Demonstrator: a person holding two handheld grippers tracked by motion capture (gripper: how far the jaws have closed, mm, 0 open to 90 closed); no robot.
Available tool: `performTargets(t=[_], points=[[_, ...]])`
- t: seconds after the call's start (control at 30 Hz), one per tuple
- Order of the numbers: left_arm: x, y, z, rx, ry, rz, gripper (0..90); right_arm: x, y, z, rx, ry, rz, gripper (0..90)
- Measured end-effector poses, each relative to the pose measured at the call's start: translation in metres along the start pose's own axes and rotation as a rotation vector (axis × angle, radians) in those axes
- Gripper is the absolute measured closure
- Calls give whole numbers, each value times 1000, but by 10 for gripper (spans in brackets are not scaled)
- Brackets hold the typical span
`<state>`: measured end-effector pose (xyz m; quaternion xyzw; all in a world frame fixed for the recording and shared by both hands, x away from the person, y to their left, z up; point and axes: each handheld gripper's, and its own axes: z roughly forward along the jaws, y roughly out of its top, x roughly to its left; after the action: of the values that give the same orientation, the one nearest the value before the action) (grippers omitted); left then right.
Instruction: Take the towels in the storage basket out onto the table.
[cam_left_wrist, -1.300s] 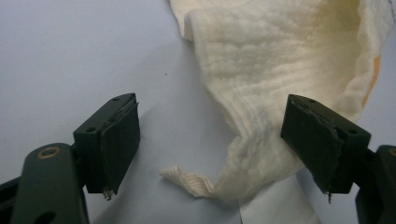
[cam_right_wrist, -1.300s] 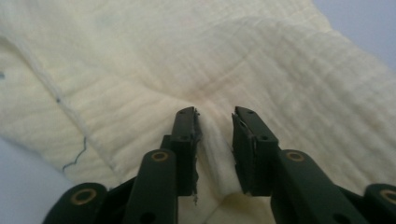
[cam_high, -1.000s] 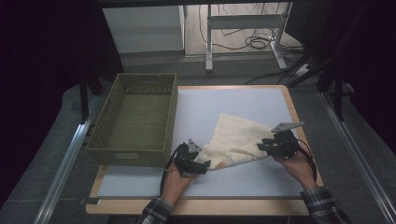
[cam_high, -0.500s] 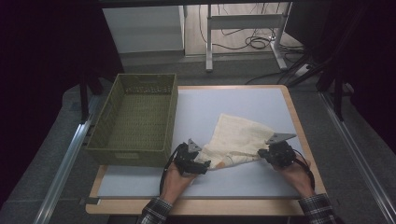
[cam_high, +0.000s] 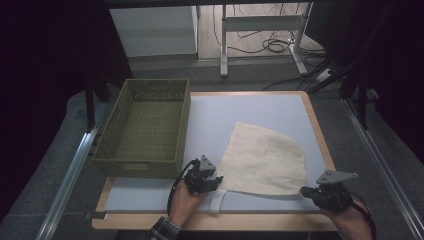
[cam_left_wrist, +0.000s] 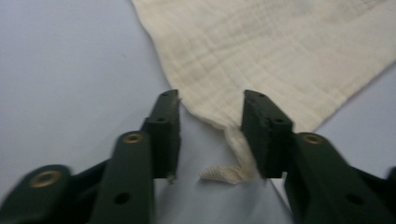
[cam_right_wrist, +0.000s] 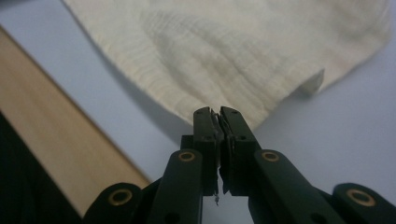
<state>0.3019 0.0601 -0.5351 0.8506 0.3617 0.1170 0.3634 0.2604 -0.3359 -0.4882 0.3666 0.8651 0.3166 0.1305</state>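
cloth (cam_high: 262, 159) flat on table (cam_high: 220, 115), right of basket (cam_high: 145, 127), near edge runs left-right | left tongs (cam_left_wrist: 210, 126) open astride its corner | right tongs (cam_right_wrist: 220, 122) clamped on other corner

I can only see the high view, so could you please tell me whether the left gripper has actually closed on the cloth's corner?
Observer: No. In the left gripper view the left gripper is open, with its jaws standing apart on either side of the corner of the cloth.
Operator: Thank you. And the right one?
Observer: The right gripper is shut, with the cloth's edge pinched at the jaw tips.
Operator: Does the cloth lie fully flat near it?
Observer: Not quite. In the right gripper view, one edge curls up off the blue mat and casts a shadow beneath it.
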Motion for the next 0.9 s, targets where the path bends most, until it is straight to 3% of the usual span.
performTargets(t=[0.03, 0.07, 0.17, 0.23, 0.3, 0.33, 0.4, 0.53, 0.63, 0.73, 0.8, 0.83, 0.9], points=[[-1, 0, -1, 0, -22, 1, 813, 1, -10, 3, 10, 39, 26, 831], [-2, -1, -2, 8, -39, -1, 813, 1, -10, 3, 10, 39, 26, 831], [-5, -2, -8, 42, -30, 18, 878, 2, -14, 0, 2, 40, 27, 766], [-8, -8, -20, 62, -16, 19, 878, -5, -6, -10, -41, 4, 27, 729], [-7, -9, -23, 62, -26, 8, 868, -8, -1, -11, -50, -12, 26, 718], [-7, -8, -25, 48, -29, 2, 811, -13, 4, -11, -58, -28, 26, 704], [-7, -1, -26, 7, 12, 9, 603, -26, 17, -4, -70, -66, 25, 684], [-6, 23, -8, -28, 28, 21, 398, -55, 50, 18, -91, -107, 55, 641], [-1, 36, 12, -24, 72, 41, 310, -76, 76, 35, -102, -135, 79, 586], [9, 41, 29, -9, 88, 27, 283, -96, 99, 62, -80, -160, 91, 537], [11, 39, 35, 10, 96, 35, 267, -102, 103, 73, -69, -156, 103, 535], [12, 37, 37, -3, 89, 28, 256, -105, 104, 80, -61, -157, 112, 542], [17, 31, 38, -34, 52, -25, 251, -109, 104, 89, -46, -165, 123, 695]])
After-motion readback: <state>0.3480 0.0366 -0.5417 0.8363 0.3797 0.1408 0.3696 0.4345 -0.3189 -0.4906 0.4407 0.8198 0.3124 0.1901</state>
